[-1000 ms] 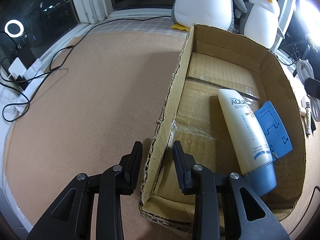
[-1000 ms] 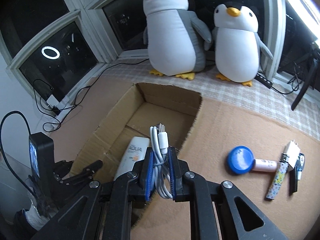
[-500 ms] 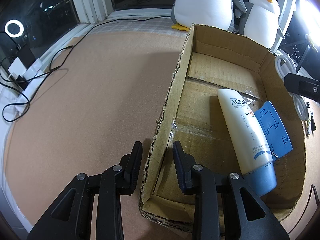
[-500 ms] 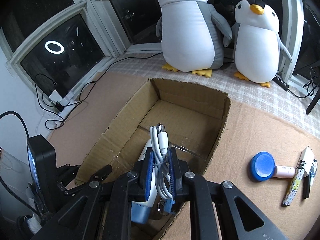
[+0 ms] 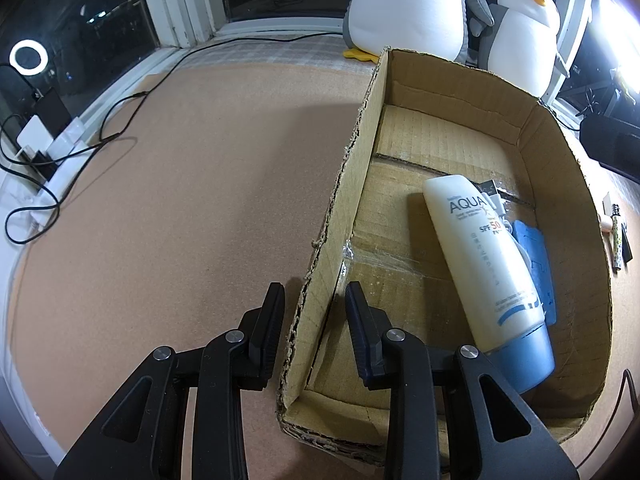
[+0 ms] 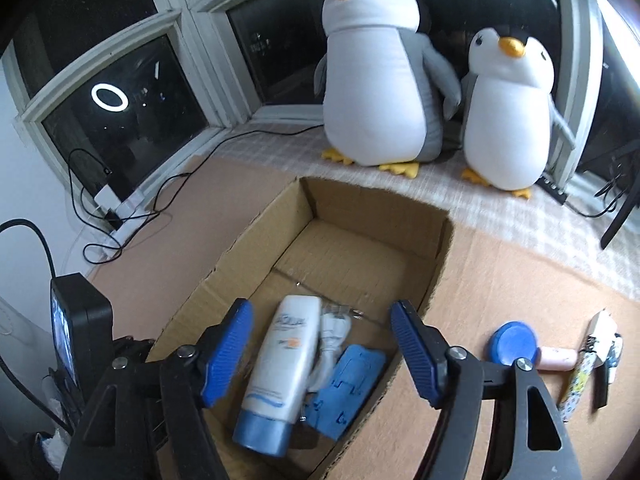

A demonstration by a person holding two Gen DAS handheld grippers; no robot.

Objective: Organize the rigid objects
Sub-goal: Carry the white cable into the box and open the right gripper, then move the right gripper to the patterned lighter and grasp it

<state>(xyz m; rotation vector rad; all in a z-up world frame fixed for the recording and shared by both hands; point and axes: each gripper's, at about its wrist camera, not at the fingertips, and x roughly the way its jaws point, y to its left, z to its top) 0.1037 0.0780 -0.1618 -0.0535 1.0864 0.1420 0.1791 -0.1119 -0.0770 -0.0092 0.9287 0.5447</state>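
Left wrist: left gripper [image 5: 314, 320] pinching the left wall of the open brown cardboard box [image 5: 560, 184]

Right wrist: right gripper [image 6: 320, 344] just spreading, gripping nothing; bundled white cable [image 6: 330, 344] lying inside beside the white sunscreen tube [image 6: 282, 364]

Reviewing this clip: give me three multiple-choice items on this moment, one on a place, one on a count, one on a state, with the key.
1. Where does the white cable lie?
A. in the cardboard box
B. on the mat
C. in the right gripper

2. How many plush penguins stand by the window?
A. one
B. two
C. three

3. The left gripper is:
A. empty
B. holding the sunscreen tube
C. clamped on the box wall

Key: A, it rests beside the tube, the right jaws just opened; B, both show; C, its fingers straddle the wall.
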